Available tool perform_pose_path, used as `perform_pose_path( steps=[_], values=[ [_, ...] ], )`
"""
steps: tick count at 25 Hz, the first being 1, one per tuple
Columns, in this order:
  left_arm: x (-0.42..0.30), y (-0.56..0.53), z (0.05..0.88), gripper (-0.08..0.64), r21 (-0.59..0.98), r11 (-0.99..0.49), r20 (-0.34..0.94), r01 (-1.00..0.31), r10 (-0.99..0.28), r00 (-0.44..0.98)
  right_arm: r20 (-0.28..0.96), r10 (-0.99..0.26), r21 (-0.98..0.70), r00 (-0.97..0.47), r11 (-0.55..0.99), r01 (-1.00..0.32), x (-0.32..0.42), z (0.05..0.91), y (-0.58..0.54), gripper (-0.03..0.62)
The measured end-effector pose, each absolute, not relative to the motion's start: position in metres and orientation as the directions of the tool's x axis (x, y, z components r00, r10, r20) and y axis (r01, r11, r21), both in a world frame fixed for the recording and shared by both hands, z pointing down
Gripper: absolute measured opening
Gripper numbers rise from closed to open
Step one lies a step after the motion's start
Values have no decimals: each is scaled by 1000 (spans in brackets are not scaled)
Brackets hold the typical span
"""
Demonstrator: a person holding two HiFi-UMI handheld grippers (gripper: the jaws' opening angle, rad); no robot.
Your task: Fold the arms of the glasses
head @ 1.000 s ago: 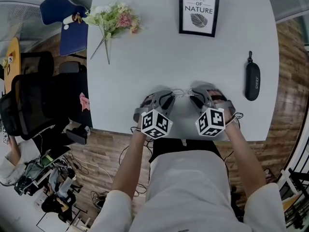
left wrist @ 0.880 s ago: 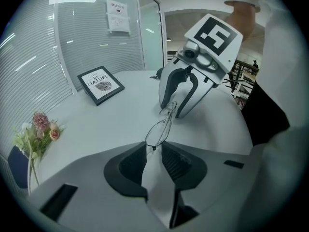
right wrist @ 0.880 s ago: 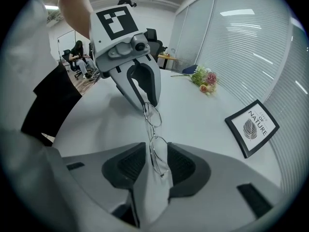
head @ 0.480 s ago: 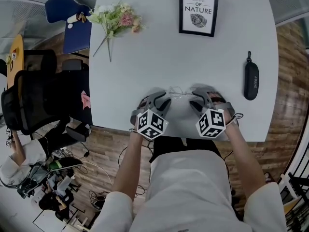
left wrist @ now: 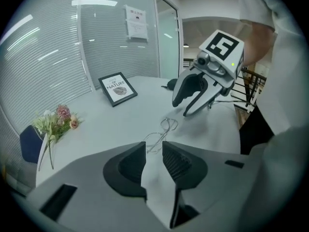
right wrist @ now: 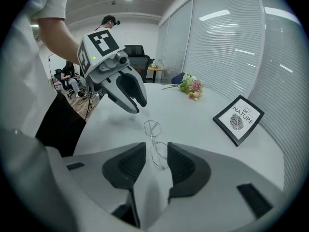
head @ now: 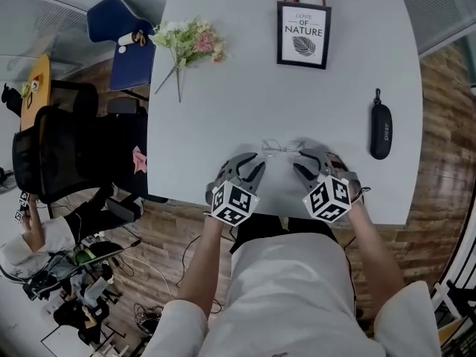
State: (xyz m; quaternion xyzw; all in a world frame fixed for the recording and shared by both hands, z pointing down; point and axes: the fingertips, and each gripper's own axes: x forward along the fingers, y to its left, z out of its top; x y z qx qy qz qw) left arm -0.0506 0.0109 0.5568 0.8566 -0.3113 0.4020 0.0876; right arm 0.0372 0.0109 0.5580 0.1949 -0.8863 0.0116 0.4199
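Thin silver wire-rimmed glasses [head: 277, 149] with clear lenses sit at the white table's [head: 223, 88] near edge. The left gripper [left wrist: 153, 151] and right gripper [right wrist: 157, 154] have narrow, closing jaws, a frame end between each pair.

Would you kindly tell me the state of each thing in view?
Glasses: lying on the table, arm fold unclear.
Left tool: jaws closing, glasses' end between them, ungripped.
Right tool: jaws closing, glasses' end between them, ungripped.
Glasses case: shut, lying flat.
Picture frame: standing.
Flowers: lying on the table.
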Motion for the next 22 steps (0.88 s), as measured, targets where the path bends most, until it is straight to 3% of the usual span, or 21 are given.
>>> perform_pose_path(
  steps=[13, 22],
  values=[
    [-25, -1, 453, 75, -40, -799, 524, -600, -528, 668, 595, -545, 30, -590, 749, -662, 45, 468, 10, 94],
    [-43, 10, 373, 60, 9, -802, 354, -598, -556, 752, 451, -715, 71, -534, 625, -777, 42, 384, 19, 61]
  ],
)
